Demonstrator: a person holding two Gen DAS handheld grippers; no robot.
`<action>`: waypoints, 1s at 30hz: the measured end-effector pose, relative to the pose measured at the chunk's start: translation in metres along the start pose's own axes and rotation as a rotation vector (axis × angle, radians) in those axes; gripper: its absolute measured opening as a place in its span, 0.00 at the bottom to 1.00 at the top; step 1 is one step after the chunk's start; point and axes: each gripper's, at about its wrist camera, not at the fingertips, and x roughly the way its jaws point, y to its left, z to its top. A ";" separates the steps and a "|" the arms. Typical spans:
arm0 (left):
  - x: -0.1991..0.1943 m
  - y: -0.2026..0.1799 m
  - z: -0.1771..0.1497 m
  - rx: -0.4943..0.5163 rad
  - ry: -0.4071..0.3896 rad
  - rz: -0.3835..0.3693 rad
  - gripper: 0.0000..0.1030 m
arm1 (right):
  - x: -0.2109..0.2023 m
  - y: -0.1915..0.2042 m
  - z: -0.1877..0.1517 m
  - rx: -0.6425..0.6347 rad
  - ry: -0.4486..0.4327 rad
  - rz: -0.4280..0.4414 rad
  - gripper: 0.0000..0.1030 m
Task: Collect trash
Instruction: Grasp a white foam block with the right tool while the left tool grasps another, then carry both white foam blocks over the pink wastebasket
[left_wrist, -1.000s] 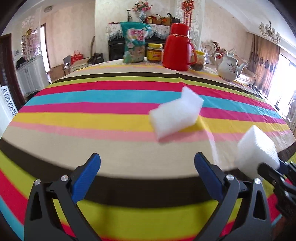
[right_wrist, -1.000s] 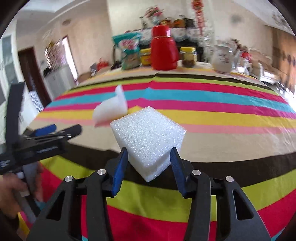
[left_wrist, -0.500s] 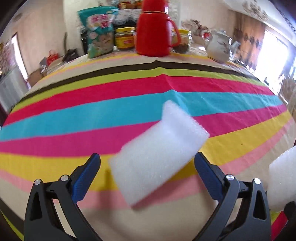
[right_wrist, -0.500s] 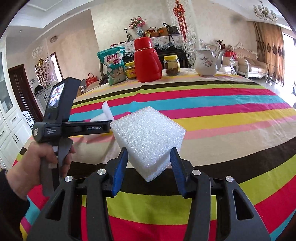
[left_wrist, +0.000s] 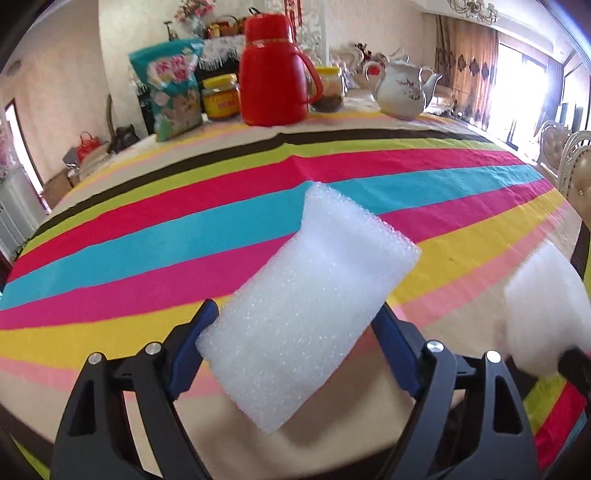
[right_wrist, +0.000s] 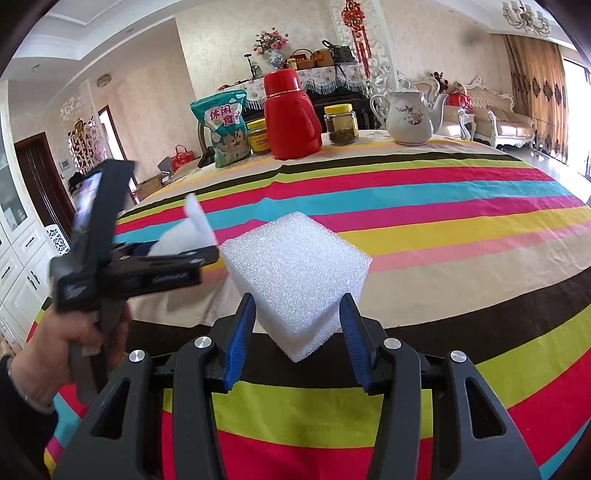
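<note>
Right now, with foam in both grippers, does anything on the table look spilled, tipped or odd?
Nothing stands out. The red thermos, teapot, jars and snack bag stand upright at the far edge; the striped cloth shows no spill.

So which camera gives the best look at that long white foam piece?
The left wrist view: the long foam piece fills the frame between the left gripper fingers. The right wrist view shows only its blurred end above that gripper.

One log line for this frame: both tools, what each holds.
left tool: shut on foam slab | right tool: shut on foam cube | both over striped table
</note>
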 end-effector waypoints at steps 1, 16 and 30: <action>-0.006 0.001 -0.003 -0.008 -0.008 0.008 0.78 | 0.000 0.001 0.000 -0.004 0.000 0.001 0.44; -0.149 0.010 -0.103 -0.210 -0.194 0.148 0.79 | -0.016 0.051 -0.007 -0.221 0.001 0.075 0.44; -0.261 0.032 -0.180 -0.288 -0.239 0.132 0.80 | -0.092 0.096 -0.042 -0.278 -0.001 0.173 0.45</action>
